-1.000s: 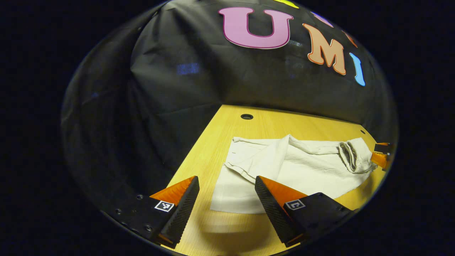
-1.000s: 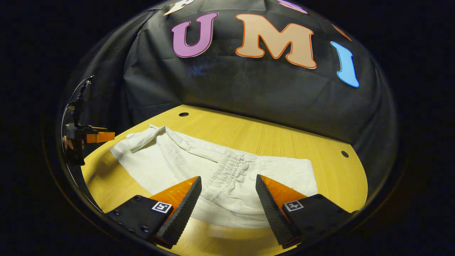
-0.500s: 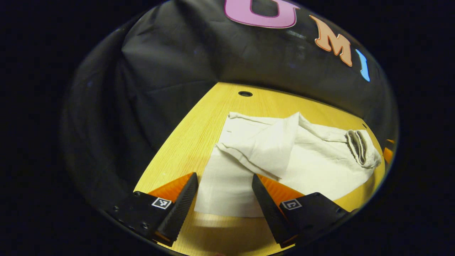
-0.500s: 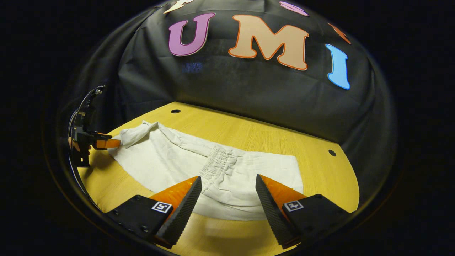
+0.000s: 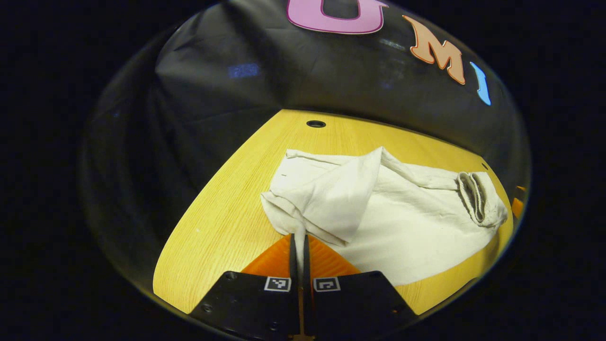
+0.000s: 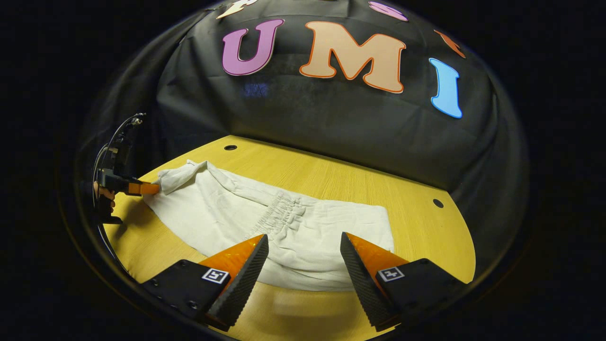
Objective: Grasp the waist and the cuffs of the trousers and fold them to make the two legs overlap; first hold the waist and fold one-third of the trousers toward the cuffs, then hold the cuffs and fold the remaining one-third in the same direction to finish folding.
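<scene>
— From the left gripper view, the left tool [image 5: 299,246] is being seen with its fingers pressed together on a pinch of the trousers [image 5: 378,208]; the cloth is being drawn up into a thin strip between them at the cuff end.

— And the right gripper view is giving the other end: the right tool [image 6: 303,258] is being held with its fingers well apart, just above the near edge of the trousers [image 6: 265,222], nothing being gripped.

— The gathered waistband [image 6: 281,213] is being shown there as a ruched line across the middle of the cloth.

— The trousers are being left spread on the bench [image 6: 416,232], and the left tool [image 6: 142,188] is being caught far off, at the cloth's corner, held by a hand [image 6: 105,194].
</scene>
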A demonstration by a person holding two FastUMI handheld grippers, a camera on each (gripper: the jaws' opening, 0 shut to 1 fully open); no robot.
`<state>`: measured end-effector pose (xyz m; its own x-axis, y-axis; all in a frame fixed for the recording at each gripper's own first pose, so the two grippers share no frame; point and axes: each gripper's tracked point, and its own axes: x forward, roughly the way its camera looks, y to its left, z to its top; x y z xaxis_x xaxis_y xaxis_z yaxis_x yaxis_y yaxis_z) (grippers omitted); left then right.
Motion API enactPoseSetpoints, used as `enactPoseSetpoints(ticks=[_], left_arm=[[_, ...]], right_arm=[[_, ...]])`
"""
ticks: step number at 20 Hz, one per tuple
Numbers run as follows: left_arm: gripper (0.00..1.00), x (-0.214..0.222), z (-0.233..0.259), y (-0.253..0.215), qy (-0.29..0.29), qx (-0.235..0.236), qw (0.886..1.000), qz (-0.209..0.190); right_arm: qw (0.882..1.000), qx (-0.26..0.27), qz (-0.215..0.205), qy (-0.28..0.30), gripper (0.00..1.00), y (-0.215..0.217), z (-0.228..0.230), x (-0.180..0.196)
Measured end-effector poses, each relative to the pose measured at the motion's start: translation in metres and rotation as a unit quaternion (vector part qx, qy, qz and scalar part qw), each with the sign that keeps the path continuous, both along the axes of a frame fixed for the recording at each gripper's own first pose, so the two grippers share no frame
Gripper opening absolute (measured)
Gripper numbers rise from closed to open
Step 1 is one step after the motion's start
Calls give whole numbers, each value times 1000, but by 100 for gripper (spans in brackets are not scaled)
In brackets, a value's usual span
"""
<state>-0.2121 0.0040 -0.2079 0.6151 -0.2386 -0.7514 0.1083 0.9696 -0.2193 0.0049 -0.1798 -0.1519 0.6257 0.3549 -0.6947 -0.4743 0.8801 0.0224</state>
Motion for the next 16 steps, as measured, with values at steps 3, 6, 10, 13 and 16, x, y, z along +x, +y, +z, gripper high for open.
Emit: enactPoseSetpoints(ticks=[3, 6, 10, 13, 16], left_arm=[[0, 2, 7, -3, 16, -29, 999, 23], [0, 13, 37, -9, -11, -59, 997, 38], [0, 29, 85, -35, -53, -68, 996, 16], [0, 38, 118, -60, -83, -72, 994, -6], [0, 44, 145, -85, -104, -78, 991, -22]], right_arm=[[1000, -5, -1, -6, 98, -15, 4, 0], [1000, 0, -10, -10, 98, -33, 10, 1], [1000, 10, -19, -16, 98, -52, 16, 5], [999, 18, -25, -20, 98, -60, 19, 6], [999, 21, -30, -22, 98, -80, 23, 3]])
